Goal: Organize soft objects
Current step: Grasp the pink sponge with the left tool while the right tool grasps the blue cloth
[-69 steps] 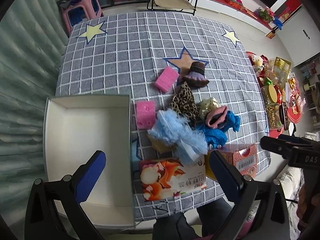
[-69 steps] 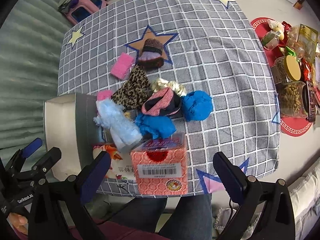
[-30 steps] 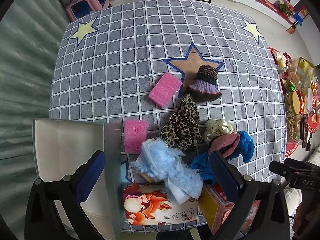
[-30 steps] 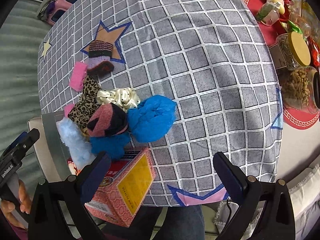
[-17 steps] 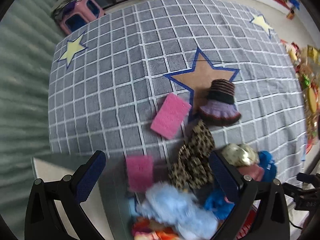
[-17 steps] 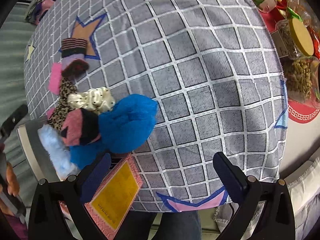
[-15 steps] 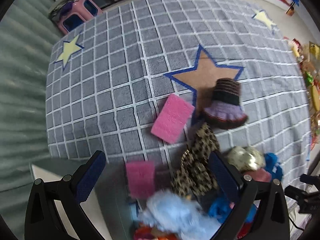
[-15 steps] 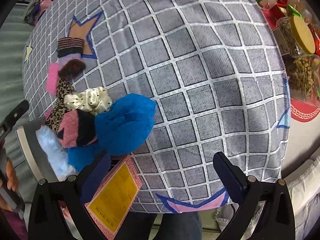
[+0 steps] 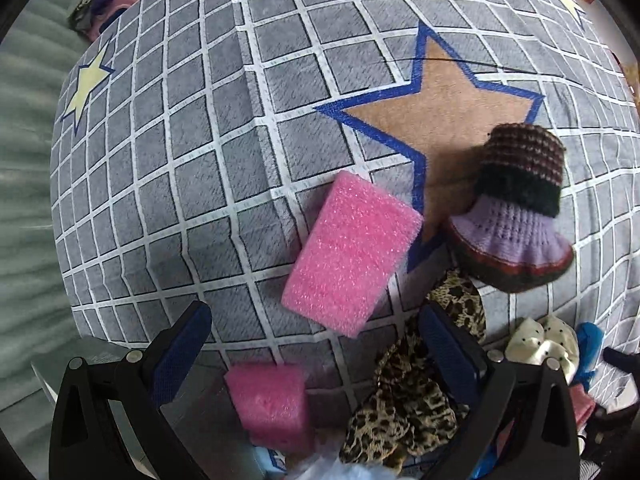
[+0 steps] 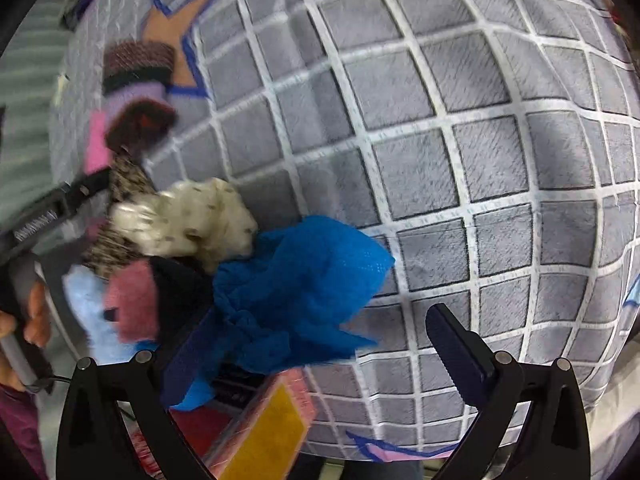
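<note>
While both grippers hung over the checked tablecloth (image 9: 192, 152), nothing soft had been picked up yet, so the sorting seemed to be only at its start. The left gripper (image 9: 316, 344) was spread wide and empty, with its fingers on either side of the near end of a pink sponge (image 9: 352, 256) that lay flat on the cloth; I judged this sponge to be its likely first target. A second, smaller pink sponge (image 9: 272, 404) lay nearer to the camera, beside a leopard-print cloth (image 9: 416, 396), and a knitted hat (image 9: 516, 208) stood on the star pattern just to the right of the first sponge. The right gripper (image 10: 320, 340) was also spread and held nothing; a crumpled blue cloth (image 10: 296, 292) lay between its fingers and touched the left one. Next to this cloth were a cream dotted cloth (image 10: 188, 220) and a pink and black piece (image 10: 152, 300), all in one heap. A red box (image 10: 260, 436) lay at the table edge. All these soft things remained to be sorted.
</note>
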Demonstrator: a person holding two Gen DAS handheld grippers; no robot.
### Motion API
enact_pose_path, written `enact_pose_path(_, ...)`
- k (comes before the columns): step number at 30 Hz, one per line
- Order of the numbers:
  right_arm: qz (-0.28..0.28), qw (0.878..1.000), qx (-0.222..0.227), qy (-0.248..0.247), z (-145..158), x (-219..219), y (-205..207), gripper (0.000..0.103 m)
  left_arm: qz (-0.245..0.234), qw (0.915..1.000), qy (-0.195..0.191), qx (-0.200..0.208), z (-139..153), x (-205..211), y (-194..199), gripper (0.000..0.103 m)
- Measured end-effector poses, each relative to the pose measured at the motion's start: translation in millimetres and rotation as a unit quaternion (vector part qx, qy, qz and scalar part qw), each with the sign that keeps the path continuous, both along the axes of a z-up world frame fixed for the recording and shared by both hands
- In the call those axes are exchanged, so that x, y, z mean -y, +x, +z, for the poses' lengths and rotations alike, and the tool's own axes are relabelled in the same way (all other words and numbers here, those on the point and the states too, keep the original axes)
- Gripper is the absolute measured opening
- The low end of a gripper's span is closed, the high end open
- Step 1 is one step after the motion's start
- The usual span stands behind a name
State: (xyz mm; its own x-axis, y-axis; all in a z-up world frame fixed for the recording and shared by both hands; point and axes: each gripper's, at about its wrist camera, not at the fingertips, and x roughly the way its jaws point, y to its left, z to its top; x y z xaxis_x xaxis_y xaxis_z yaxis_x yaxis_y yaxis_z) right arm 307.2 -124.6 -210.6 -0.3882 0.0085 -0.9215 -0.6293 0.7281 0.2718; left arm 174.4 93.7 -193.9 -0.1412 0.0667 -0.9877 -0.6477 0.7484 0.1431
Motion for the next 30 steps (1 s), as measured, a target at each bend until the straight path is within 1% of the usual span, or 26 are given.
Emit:
enact_pose_path(3, 0.002, 0.996, 0.084, -0.037, 6, 14, 14, 0.103, -0.002, 0.9999, 0.012, -0.002, -4, 2, 6, 0.103)
enact_pose_path(5, 0.004, 0.986, 0.154, -0.071, 14, 28, 31, 0.103, 0.000, 0.9999, 0.013, -0.007, -5, 2, 7, 0.103)
enact_pose_path(6, -0.004, 0.985, 0.155, -0.070, 17, 35, 39, 0.103, 0.001, 0.9998, 0.017, -0.006, -6, 2, 12, 0.103)
enact_pose_path(7, -0.016, 0.988, 0.143, -0.057, 19, 39, 43, 0.103, 0.002, 0.9998, 0.018, -0.008, -7, 2, 13, 0.103)
enact_pose_path(8, -0.035, 0.993, 0.109, -0.026, 22, 44, 47, 0.103, 0.004, 0.9998, 0.015, -0.010, -11, 3, 13, 0.103)
enact_pose_path(9, -0.039, 0.995, 0.092, -0.013, 24, 45, 48, 0.103, 0.006, 0.9998, 0.016, -0.007, -11, 1, 16, 0.103)
enact_pose_path(11, -0.019, 0.998, 0.063, 0.019, 29, 38, 35, 0.103, 0.007, 0.9998, 0.015, -0.008, -15, -2, 19, 0.102)
enact_pose_path(12, -0.011, 0.998, 0.058, 0.029, 32, 36, 29, 0.103, 0.005, 0.9999, 0.013, -0.008, -18, -4, 18, 0.102)
enact_pose_path(14, 0.001, 0.997, 0.045, 0.064, 40, 28, 11, 0.103, -0.004, 0.9999, 0.014, -0.008, -22, -6, 21, 0.102)
enact_pose_path(16, 0.013, 0.997, 0.033, 0.072, 38, 21, 0, 0.103, -0.007, 0.9998, 0.015, -0.010, -24, -10, 24, 0.101)
enact_pose_path(18, 0.035, 0.996, 0.046, 0.062, 31, 11, -10, 0.103, -0.007, 0.9998, 0.016, -0.012, -22, -7, 24, 0.100)
enact_pose_path(19, 0.050, 0.995, 0.051, 0.069, 28, 4, -13, 0.103, -0.008, 0.9998, 0.015, -0.010, -22, -6, 24, 0.097)
enact_pose_path(20, 0.061, 0.994, 0.053, 0.075, 26, -1, -17, 0.103, -0.010, 0.9999, 0.010, -0.001, -21, -5, 25, 0.091)
enact_pose_path(21, 0.075, 0.993, 0.058, 0.073, 22, -5, -23, 0.103, -0.010, 0.9999, 0.000, 0.006, -17, -4, 24, 0.086)
enact_pose_path(22, 0.087, 0.992, 0.060, 0.064, 18, -9, -27, 0.101, -0.007, 0.9998, -0.013, 0.014, -14, -5, 25, 0.073)
enact_pose_path(23, 0.093, 0.993, 0.058, 0.054, 15, -18, -26, 0.097, -0.002, 0.9990, -0.033, 0.031, -13, -6, 26, 0.054)
enact_pose_path(24, 0.090, 0.993, 0.056, 0.051, 11, -26, -24, 0.077, 0.000, 0.9984, -0.041, 0.038, -11, -5, 26, 0.048)
enact_pose_path(25, 0.080, 0.994, 0.053, 0.045, 11, -25, -23, 0.064, 0.001, 0.9986, -0.038, 0.036, -10, -5, 28, 0.048)
enact_pose_path(26, 0.076, 0.994, 0.063, 0.043, 13, -19, -21, 0.054, -0.006, 0.9993, -0.019, 0.030, -10, -4, 29, 0.048)
enact_pose_path(27, 0.071, 0.995, 0.059, 0.044, 13, -17, -22, 0.036, -0.008, 0.9994, -0.009, 0.032, -6, -2, 29, 0.048)
enact_pose_path(29, 0.058, 0.996, 0.047, 0.056, 17, -6, -11, 0.035, 0.003, 0.9986, 0.004, 0.052, 5, -3, 27, 0.048)
enact_pose_path(30, 0.059, 0.995, 0.055, 0.058, 20, -2, -9, 0.035, 0.008, 0.9982, 0.010, 0.059, 11, -3, 26, 0.048)
